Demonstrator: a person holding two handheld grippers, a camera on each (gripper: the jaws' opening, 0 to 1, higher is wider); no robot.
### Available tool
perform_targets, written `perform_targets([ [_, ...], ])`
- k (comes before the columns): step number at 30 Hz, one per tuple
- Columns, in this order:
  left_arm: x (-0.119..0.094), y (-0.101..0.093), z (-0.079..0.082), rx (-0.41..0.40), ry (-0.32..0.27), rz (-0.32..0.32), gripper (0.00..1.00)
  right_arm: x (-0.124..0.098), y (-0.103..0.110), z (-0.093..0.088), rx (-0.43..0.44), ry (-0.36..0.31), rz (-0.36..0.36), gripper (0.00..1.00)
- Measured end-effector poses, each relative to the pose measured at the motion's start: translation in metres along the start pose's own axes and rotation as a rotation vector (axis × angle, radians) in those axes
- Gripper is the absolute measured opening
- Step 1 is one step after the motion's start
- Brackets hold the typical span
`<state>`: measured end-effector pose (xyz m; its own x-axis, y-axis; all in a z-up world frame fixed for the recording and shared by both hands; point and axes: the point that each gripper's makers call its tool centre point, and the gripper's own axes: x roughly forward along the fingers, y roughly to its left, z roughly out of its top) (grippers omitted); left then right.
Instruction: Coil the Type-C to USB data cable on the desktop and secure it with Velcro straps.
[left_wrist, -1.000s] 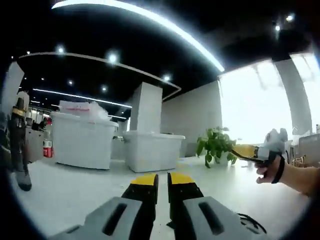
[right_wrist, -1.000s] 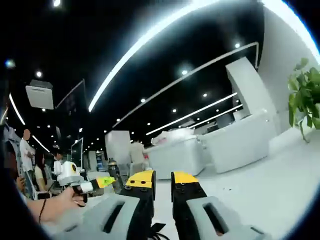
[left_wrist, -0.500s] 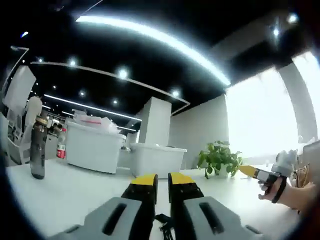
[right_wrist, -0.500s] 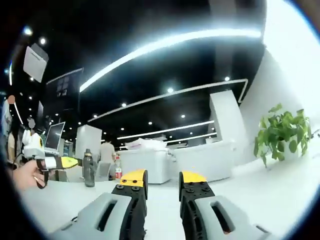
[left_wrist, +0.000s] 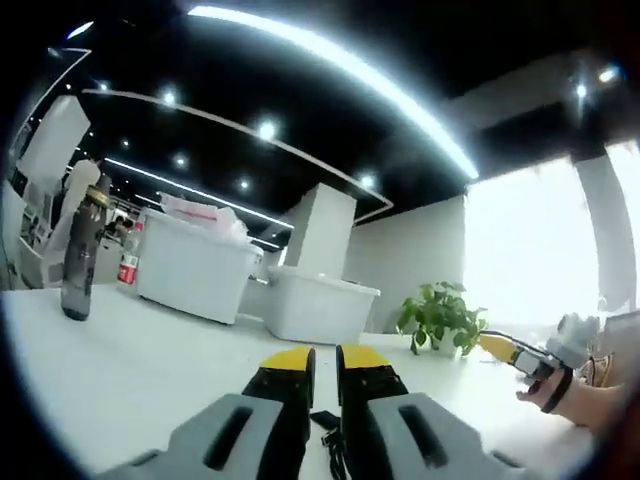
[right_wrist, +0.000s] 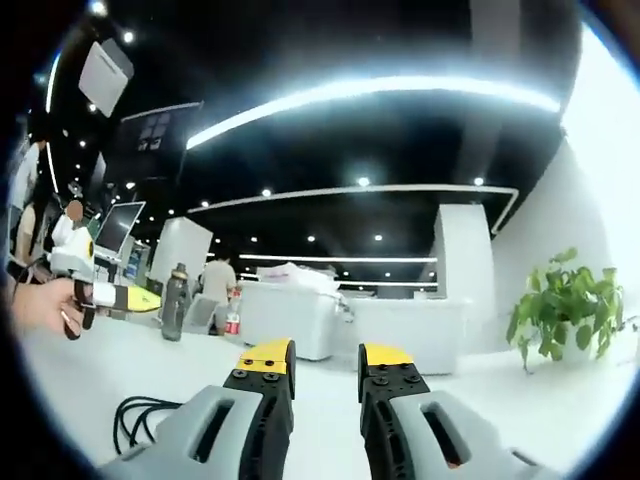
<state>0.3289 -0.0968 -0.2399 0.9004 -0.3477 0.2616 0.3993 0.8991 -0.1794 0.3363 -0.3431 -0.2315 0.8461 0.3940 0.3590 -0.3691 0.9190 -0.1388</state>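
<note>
Black cable (right_wrist: 140, 415) loops beside slightly parted right fingers (right_wrist: 265, 375); left fingers (left_wrist: 285, 372) nearly together.

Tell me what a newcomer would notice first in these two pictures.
Probably the yellow-tipped gripper rising from the bottom of the right gripper view, jaws apart, with a black cable looped on the white desk to its left. In the left gripper view, the other gripper has its jaws nearly together, with a dark bottle standing at far left and a potted plant to the right.
</note>
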Motion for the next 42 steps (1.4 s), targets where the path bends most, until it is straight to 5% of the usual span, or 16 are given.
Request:
perform_targets([
  [9,-0.001,-0.021,-0.005,0.133,0.005,-0.047,0.15,-0.003,0.002,0.002,-0.050,-0.004,0.013,0.24],
  [42,-0.008,-0.029,0.014,0.164,-0.054,-0.069,0.15,-0.004,-0.013,0.002,-0.007,-0.003,-0.040,0.24],
])
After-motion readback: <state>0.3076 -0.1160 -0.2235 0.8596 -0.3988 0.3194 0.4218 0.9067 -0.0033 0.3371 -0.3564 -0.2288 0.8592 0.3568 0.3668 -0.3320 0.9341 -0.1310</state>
